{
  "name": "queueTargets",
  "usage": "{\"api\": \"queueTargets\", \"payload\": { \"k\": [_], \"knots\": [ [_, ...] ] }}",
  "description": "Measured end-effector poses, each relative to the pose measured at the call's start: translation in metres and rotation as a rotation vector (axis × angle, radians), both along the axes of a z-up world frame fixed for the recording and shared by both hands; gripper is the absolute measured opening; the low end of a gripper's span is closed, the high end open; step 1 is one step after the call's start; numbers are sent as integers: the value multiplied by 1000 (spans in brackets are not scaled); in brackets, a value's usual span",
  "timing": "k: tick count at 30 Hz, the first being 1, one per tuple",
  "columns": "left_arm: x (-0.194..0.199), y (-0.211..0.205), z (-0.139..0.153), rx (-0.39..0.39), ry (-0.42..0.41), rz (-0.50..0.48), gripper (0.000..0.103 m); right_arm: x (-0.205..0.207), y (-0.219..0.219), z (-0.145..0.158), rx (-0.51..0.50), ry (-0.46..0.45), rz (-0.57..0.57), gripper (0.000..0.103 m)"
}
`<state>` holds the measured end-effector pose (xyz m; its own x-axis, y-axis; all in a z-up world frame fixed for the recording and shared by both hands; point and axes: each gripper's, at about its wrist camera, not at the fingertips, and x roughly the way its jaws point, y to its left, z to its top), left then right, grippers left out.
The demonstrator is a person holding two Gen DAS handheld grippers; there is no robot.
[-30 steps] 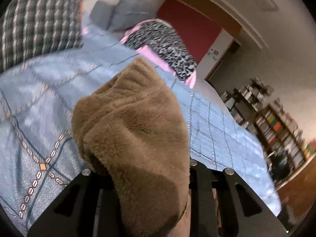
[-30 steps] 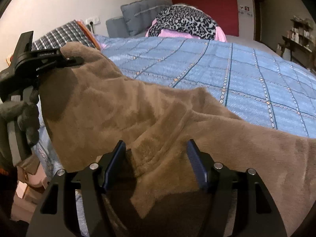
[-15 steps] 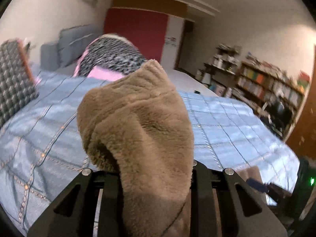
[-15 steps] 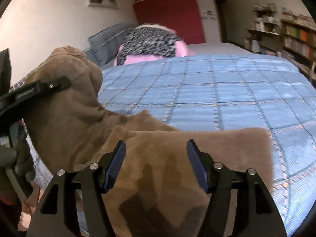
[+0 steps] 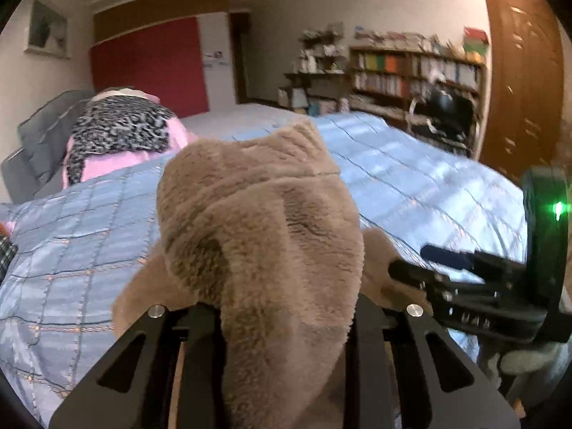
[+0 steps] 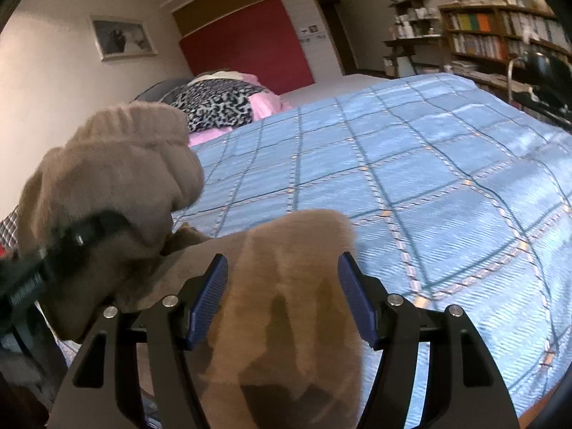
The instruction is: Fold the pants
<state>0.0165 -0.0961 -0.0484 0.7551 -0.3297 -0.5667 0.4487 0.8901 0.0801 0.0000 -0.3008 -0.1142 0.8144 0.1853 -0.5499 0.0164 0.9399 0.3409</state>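
We clamp the pants [image 5: 264,236] in the left gripper [image 5: 282,325], right gripper [image 6: 282,296] fingers half-open astride its fabric at 6 o'clock, doubling it over the bed [image 6: 411,178].

A home bedroom is showing here: a bed under a blue quilted bedspread [image 6: 411,178] is filling the view, grey pillows [image 5: 39,132] lying at ten o'clock, crowded bookshelves [image 5: 414,71] standing at one o'clock, what looks like a framed picture [image 6: 123,37] hanging above.

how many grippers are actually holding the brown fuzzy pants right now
1 for certain. The left gripper is clamped shut on a bunch of the brown fleece pants. The right gripper has fabric between its blue pads; contact is unclear.
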Motion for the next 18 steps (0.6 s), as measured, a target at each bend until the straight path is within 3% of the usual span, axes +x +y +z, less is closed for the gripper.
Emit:
{"api": "queueTargets", "payload": {
  "k": [5,9,10,11,13,18],
  "knots": [
    [1,-23,-21,72,68,-15,28,-8,-21,-8,21,7,-43,64],
    [-2,-28,-29,79,118,-22,35,-11,-35,-13,30,14,-67,64],
    [-4,-27,-29,75,128,-36,47,-11,-36,-14,28,16,-71,64],
    [-9,-26,-28,49,133,-70,69,-12,-38,-14,28,16,-75,64],
    [-19,-26,-23,30,114,-119,81,-13,-39,-14,31,17,-82,64],
    [-46,-38,-11,47,75,-259,85,-15,-41,-11,32,10,-84,64]
  ]
}}
